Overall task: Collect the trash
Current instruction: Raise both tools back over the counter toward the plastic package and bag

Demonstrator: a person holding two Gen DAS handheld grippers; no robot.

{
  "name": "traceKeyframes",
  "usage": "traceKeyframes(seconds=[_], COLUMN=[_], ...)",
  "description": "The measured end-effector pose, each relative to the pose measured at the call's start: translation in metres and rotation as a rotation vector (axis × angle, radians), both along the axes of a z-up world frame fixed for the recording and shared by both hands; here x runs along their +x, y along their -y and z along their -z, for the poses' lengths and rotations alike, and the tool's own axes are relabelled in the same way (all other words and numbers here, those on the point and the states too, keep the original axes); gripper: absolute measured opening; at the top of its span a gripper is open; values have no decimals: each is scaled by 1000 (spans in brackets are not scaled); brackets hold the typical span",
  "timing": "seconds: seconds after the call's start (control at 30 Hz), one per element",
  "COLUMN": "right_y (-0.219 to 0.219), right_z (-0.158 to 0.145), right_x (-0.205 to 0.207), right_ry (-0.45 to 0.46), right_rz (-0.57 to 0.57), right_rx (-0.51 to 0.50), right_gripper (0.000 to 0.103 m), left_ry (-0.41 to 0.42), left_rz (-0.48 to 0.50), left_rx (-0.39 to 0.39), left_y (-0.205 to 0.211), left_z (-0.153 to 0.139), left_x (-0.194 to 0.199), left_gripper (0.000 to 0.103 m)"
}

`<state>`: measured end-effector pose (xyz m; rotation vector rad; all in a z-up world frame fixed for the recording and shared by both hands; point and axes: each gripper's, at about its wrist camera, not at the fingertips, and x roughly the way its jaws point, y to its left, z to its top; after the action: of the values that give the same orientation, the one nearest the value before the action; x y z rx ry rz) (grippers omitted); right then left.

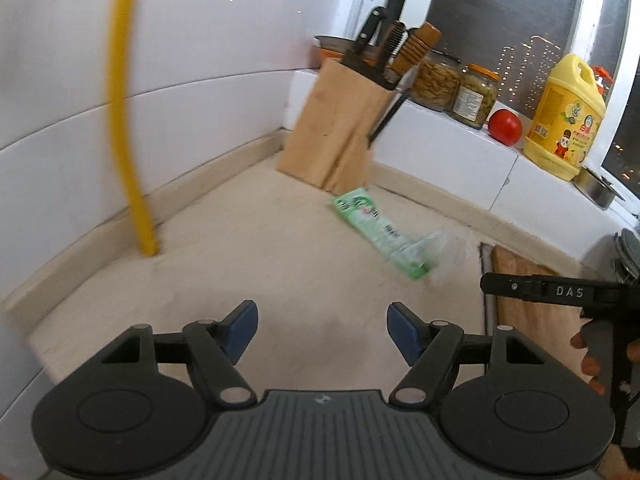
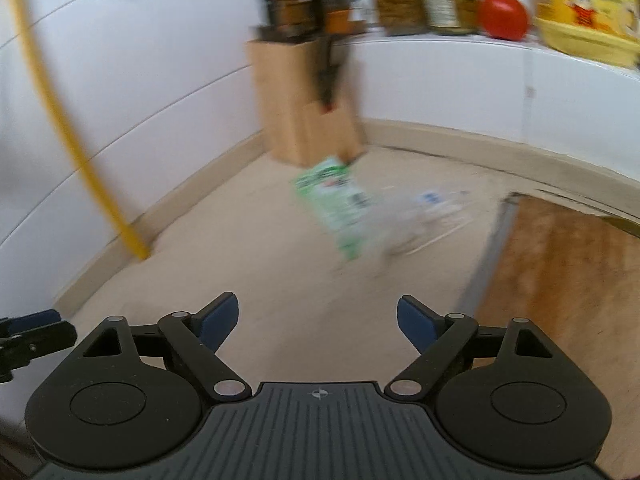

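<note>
A green and white plastic wrapper [image 1: 376, 232] lies flat on the beige counter [image 1: 240, 264], just in front of the wooden knife block [image 1: 336, 132]. Its far end runs into clear crumpled film [image 1: 444, 248]. My left gripper [image 1: 322, 330] hangs open above the counter, well short of the wrapper, nothing between its blue pads. In the right wrist view the same wrapper [image 2: 336, 204] and clear film [image 2: 416, 216] look blurred. My right gripper [image 2: 318, 320] is open and empty too, short of the wrapper. The right gripper's finger [image 1: 536, 290] pokes in at the left view's right edge.
A yellow hose [image 1: 124, 120] comes down the white tiled wall to the counter on the left. The ledge holds jars [image 1: 456, 84], a tomato [image 1: 505, 127] and a yellow detergent jug [image 1: 564, 120]. A wooden cutting board [image 2: 560, 280] lies on the right.
</note>
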<state>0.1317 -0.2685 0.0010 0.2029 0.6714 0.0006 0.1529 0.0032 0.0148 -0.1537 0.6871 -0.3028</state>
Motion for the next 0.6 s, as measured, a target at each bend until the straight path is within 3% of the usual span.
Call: traceKeyframes(seconds=[0.23,0.6], right_y=[48,55], right_z=[17,40], right_x=[41,80], right_ry=[-39,-76], right_rz=[99,178], right_rx=[137,246], right_gripper=[91,91], left_ry=[-31,-52], left_rz=[42,157], left_rx=[-4,-55], left_y=[32,69], left_z=[10,22], left_x=[39,130], left_gripper=[65,65])
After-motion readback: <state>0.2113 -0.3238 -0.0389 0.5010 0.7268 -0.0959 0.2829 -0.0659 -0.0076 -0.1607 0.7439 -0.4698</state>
